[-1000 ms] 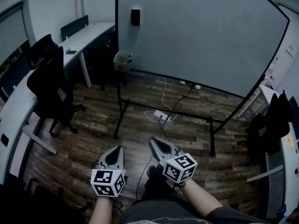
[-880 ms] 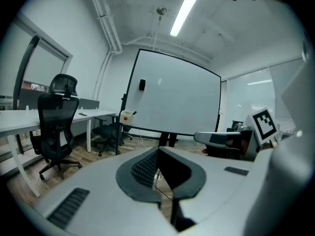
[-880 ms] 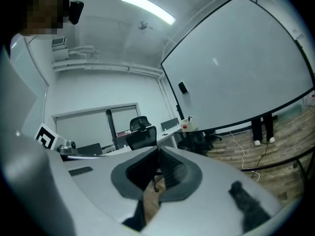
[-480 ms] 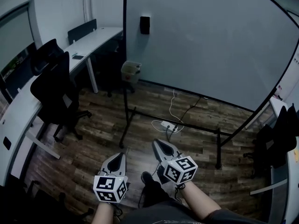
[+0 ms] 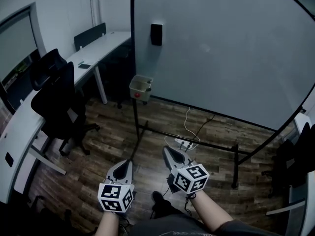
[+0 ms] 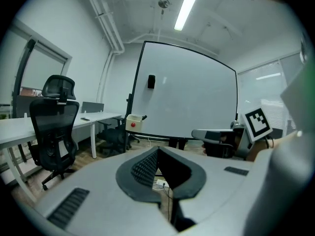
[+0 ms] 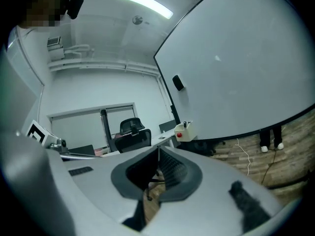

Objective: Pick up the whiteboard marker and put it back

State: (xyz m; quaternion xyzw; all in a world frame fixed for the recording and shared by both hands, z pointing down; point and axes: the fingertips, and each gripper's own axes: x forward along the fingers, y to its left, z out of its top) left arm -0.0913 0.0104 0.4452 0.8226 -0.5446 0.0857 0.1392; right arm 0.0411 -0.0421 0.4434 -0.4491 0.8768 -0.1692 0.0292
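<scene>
Cream-coloured and boxy, the small plastic holder with the red dot [image 5: 141, 87] sat at the lower left corner of the big pale whiteboard on its black stand [image 5: 221, 48]. That was where the task's thing was: a thin dark whiteboard marker [image 6: 143, 117] poked out of the holder's top, near upright with a slight lean (too small to make out in your head view, so I read it from the two gripper views).

Your left hand-held gripper [image 5: 129, 162] had its jaws together with nothing between them. Your right hand-held gripper [image 5: 166, 151] was the same, closed and empty. Both hovered low over the brown wood-plank floor [image 5: 106, 141], pointing toward the board and well apart from the holder.

The relation the coming move turned on was this: the marker lay ahead of both hand-held grippers, farther off and higher. In the head view the holder stood between their two lines, a little closer to the left one. In the left gripper view it showed just left of the jaw tips, and in the right gripper view just right of them. I judged neither hand had a real advantage, with the left marginally nearer.

Since the marker's long axis ran up and down, I judged you would need to part the jaws and close them across its shaft from the side, above the holder's rim. The pick-up had not yet begun (you were at the approach).
</scene>
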